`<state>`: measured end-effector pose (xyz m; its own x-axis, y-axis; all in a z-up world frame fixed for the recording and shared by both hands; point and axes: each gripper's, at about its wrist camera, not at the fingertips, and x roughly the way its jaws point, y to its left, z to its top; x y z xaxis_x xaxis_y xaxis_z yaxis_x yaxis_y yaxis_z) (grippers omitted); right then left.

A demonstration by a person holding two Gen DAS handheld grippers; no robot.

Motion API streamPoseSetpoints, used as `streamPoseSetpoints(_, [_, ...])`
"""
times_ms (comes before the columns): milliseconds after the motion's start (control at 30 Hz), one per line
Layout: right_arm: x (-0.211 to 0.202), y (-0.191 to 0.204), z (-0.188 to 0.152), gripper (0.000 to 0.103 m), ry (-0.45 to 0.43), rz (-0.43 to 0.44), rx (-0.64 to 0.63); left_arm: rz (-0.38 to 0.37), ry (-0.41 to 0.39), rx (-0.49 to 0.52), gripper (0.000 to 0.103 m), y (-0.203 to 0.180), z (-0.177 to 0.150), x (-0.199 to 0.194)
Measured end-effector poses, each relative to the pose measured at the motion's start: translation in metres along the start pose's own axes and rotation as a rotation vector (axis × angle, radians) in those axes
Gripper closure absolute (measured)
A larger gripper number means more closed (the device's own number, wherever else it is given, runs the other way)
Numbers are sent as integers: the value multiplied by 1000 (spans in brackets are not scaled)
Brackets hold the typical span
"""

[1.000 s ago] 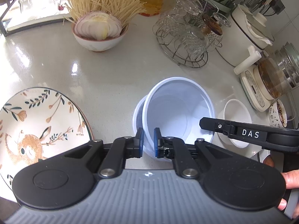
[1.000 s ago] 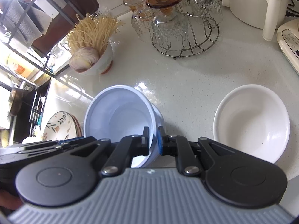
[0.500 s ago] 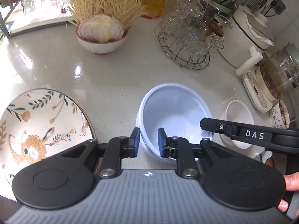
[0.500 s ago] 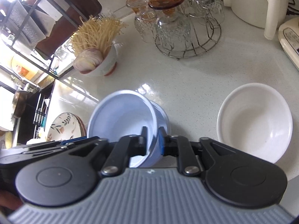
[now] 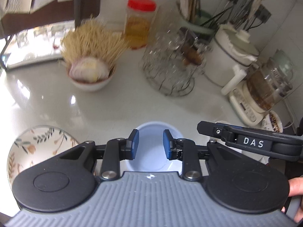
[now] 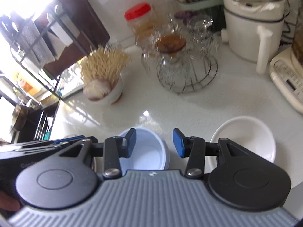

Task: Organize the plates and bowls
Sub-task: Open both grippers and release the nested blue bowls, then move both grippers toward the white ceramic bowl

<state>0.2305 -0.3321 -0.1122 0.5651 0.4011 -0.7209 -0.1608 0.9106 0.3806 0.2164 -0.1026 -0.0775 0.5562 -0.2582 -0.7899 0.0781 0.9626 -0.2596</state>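
A pale blue bowl point(image 5: 151, 151) stands upright on the white counter, nested in a second one of the same kind. My left gripper point(image 5: 151, 144) hovers above its near rim, jaws opening, pads clear of it. My right gripper point(image 6: 154, 144) hangs over the same blue bowl point(image 6: 147, 151), jaws opening, nothing pressed between them. A white bowl point(image 6: 246, 138) sits empty to the right. A floral plate point(image 5: 37, 147) lies to the left in the left wrist view. The right gripper's black arm marked DAS point(image 5: 251, 141) crosses the left wrist view.
At the back stand a white bowl with dry noodles and an onion point(image 5: 90, 71), a wire rack of glasses point(image 5: 170, 71), a red-lidded jar point(image 5: 139, 22), a white cooker point(image 5: 233, 58) and a glass kettle on its base point(image 5: 265, 92). A dark shelf rack point(image 6: 37, 47) borders the counter's left.
Both grippers let go of the blue bowl's rim and opened wider. The tilted bowl settled upright into the one below. Both hands rose, so the counter's back came into view.
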Motion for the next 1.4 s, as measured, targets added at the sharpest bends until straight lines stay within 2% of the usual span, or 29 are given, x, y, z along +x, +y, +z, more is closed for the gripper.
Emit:
streamPoseSetpoints(367, [-48,-8,11,57,-160,-52,19,-66,-84,92,71,-35,19,-29])
streamPoseSetpoints(500, [-60,-15,13,57,-194,-61,52,-112,-83,117,71,-51,26,-36])
streamPoseSetpoints(600, [-68,-22,14,57,-220,-81,67,-108,-99,156,71,-67,28,-38])
streamPoseSetpoints(800, [-85,-38,12,57,-273,-122,93,-150,-96,185,71,-90,30,-33])
streamPoseSetpoints(1000, [-96,-61,2,57,-285,-171,114,-188,-67,205,66,-112,29,-13])
streamPoseSetpoints(1167, [-98,-89,-5,57,-276,-212,175,-176,-34,237,64,-130,28,10])
streamPoseSetpoints(1300, [-92,-110,-12,57,-252,-219,217,-153,-49,277,57,-146,30,25])
streamPoseSetpoints(1400, [-83,-122,-17,57,-221,-227,220,-148,-33,285,57,-153,32,40])
